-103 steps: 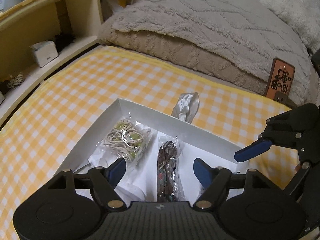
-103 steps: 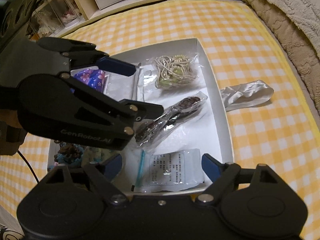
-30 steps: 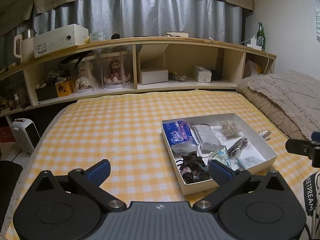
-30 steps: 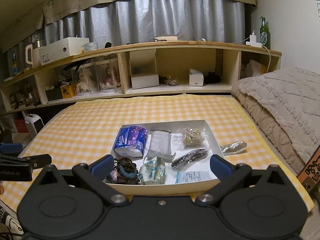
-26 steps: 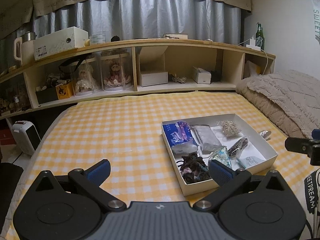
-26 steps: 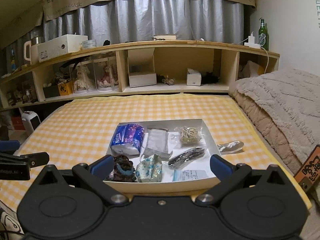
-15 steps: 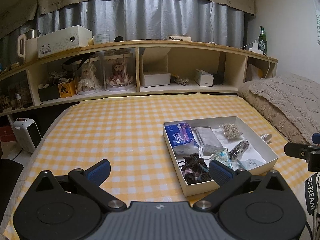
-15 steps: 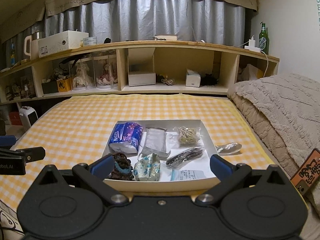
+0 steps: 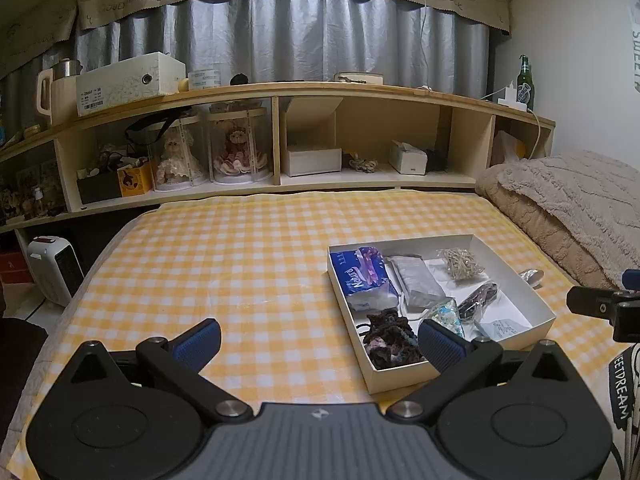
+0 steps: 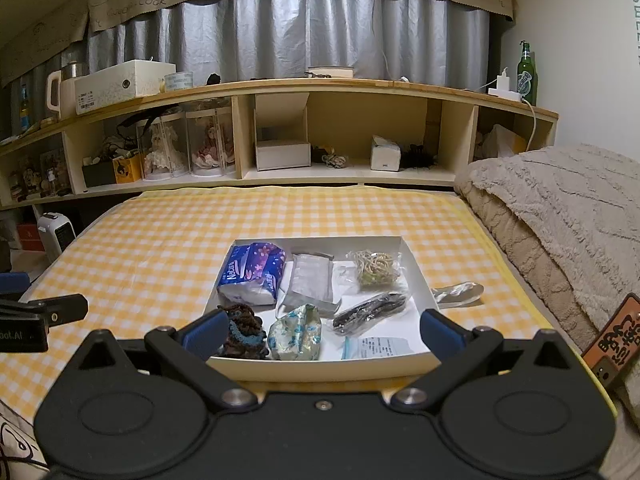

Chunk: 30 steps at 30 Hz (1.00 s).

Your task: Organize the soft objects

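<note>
Two tools — left tool (image 9: 318, 338), right tool (image 10: 322, 328) — agape, level.

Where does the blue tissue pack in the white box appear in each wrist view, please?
Left wrist: tissue pack right of centre, in the box's far-left corner.
Right wrist: tissue pack near centre, in the same corner.
Shared landmark: white box on the yellow checked bed.
</note>
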Each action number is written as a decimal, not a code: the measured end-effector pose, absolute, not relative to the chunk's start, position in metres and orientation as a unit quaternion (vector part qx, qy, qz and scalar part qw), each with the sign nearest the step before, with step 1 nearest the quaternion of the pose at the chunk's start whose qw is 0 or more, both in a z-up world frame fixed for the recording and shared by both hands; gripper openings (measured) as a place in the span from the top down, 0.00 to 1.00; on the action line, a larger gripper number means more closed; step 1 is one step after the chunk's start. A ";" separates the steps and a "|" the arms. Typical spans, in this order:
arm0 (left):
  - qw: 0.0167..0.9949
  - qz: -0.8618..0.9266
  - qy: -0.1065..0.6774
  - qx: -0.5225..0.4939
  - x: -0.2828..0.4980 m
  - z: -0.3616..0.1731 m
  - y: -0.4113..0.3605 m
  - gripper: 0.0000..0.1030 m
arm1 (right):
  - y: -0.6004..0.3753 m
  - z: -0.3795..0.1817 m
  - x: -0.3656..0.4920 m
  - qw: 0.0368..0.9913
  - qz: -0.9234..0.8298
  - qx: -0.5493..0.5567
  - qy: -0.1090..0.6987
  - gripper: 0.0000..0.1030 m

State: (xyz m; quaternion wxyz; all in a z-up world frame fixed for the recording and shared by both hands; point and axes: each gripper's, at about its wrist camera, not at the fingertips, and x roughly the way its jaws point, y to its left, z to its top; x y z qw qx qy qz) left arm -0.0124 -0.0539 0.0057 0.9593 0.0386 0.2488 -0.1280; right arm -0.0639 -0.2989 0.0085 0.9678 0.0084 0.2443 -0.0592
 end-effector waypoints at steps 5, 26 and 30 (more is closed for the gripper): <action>0.959 -0.128 0.249 0.039 -0.012 0.006 -0.054 0.00 | -0.300 0.009 -0.063 0.968 -0.059 0.010 0.245 0.00; 0.959 -0.128 0.249 0.039 -0.012 0.006 -0.052 0.00 | -0.299 0.008 -0.064 0.967 -0.060 0.013 0.246 0.00; 0.959 -0.128 0.249 0.039 -0.012 0.006 -0.052 0.00 | -0.298 0.008 -0.065 0.967 -0.060 0.013 0.246 0.00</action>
